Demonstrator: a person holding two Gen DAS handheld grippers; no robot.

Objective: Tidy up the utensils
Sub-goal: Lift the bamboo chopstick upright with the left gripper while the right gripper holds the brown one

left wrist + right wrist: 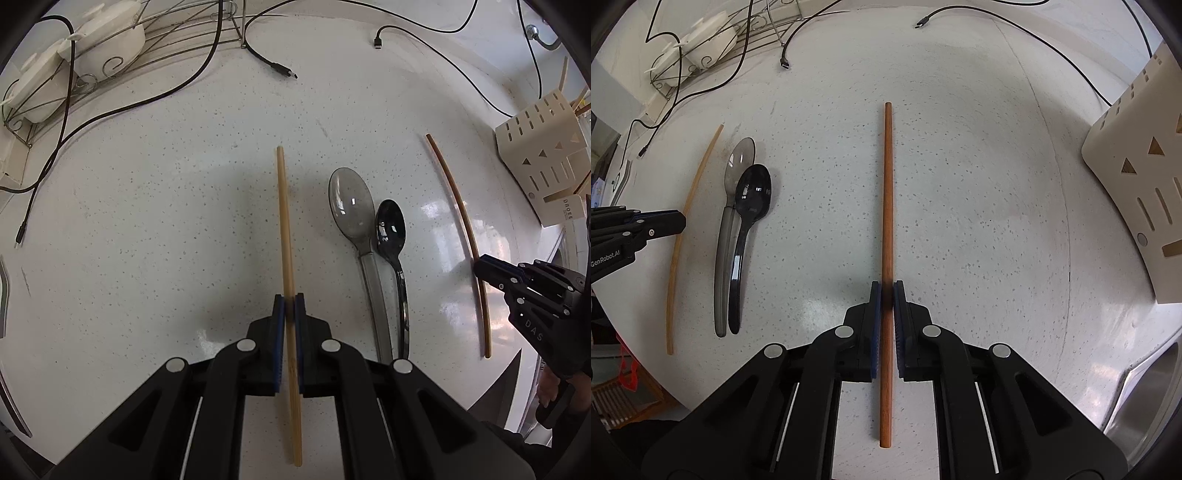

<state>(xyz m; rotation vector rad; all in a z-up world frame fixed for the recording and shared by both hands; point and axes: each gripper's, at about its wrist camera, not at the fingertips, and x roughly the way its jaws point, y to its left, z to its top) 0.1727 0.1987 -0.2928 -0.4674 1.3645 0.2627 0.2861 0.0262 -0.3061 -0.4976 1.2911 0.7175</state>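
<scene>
Utensils lie across the speckled countertop (147, 221), the biggest surface in both views, and you are working over its middle. At the right edge of the right wrist view stands the cream slotted holder (1137, 192), the likely home for everything here. A wire dish rack (122, 44) with a white pot sits at the upper left, with loose black cables (207, 62) trailing in front of it.

Your left gripper (289, 299) is clenched on the pale chopstick (283, 206), which runs straight up the centre of the left wrist view. Your right gripper (887, 286) is closed on the dark brown chopstick (887, 184), centred the same way in its own view. Each stick is pinched somewhat nearer its lower end, so the long free end will want to tip once lifted.

Between the two sticks, the clear grey spoon (740, 158) and the black spoon (753, 192) lie side by side, touching along their handles.

Keep both grips firm and lift straight up before swinging toward the holder, so neither stick drags or knocks the spoons. Carry the right stick first, since the holder is on that side, and aim its tip into a slot with the stick near upright. Whether either stick is clear of the counter yet, I cannot tell.
</scene>
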